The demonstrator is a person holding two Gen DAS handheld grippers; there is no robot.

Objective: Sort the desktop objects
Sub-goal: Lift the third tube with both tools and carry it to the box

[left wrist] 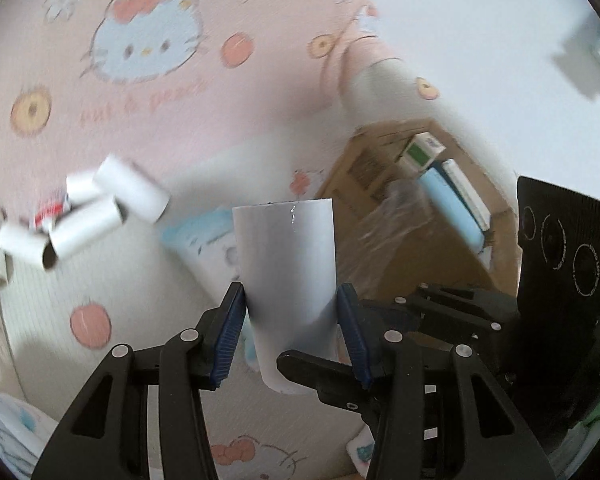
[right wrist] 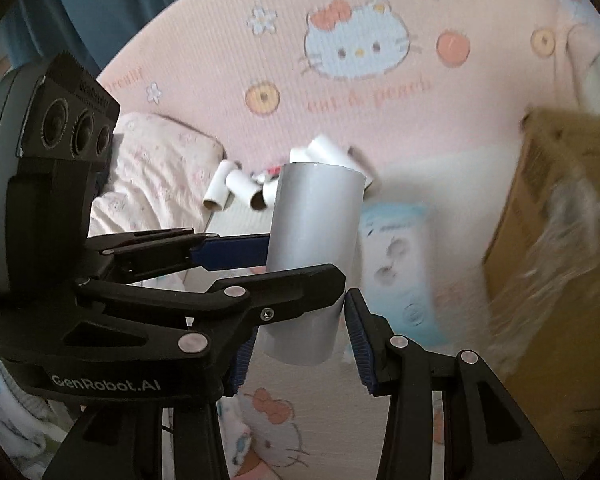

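Left wrist view: the left gripper (left wrist: 291, 332) clamps a white paper-wrapped cylindrical roll (left wrist: 286, 272) upright, above pink cartoon-print bedding (left wrist: 160, 120); loose white rolls (left wrist: 84, 216) lie far left.

Right wrist view: the right gripper (right wrist: 300, 344) brackets the roll's base, contact unclear. Best close it squarely before the left lets go.

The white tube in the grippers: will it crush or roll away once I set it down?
The white tube looks hollow and thin-walled, like the small tubes piled on the pink mat, so it is probably light and may dent under a hard squeeze. Being round, it would likely roll if laid sideways. Both the left gripper and right gripper flank it.
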